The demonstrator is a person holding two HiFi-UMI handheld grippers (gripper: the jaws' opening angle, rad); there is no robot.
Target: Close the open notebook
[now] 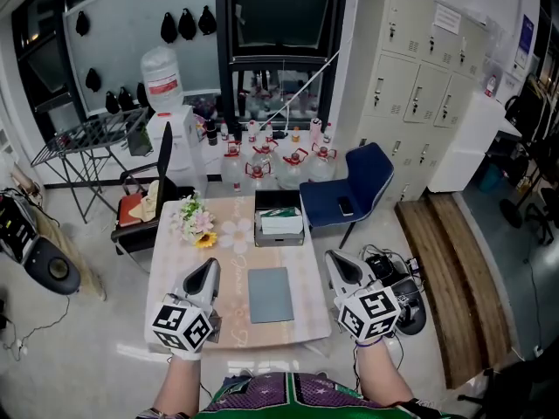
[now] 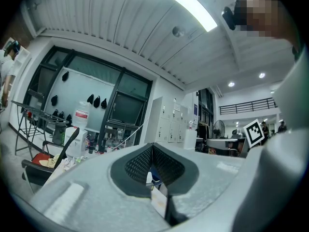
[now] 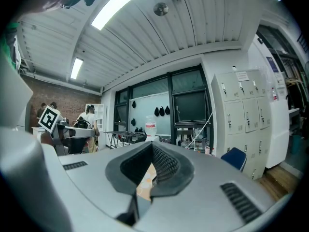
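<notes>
Left claw point(image 1: 209, 267) pinched together, empty, left of notebook point(image 1: 271, 294); right claw point(image 1: 335, 262) same, right of it. Notebook looks closed; press it flat gently.

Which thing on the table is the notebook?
Find the small table with the flower-print cloth in the middle of the room. The notebook lies flat near the table's front edge, closer to the person than the open box and the bunch of flowers. It is the only plain grey-blue rectangle there.
</notes>
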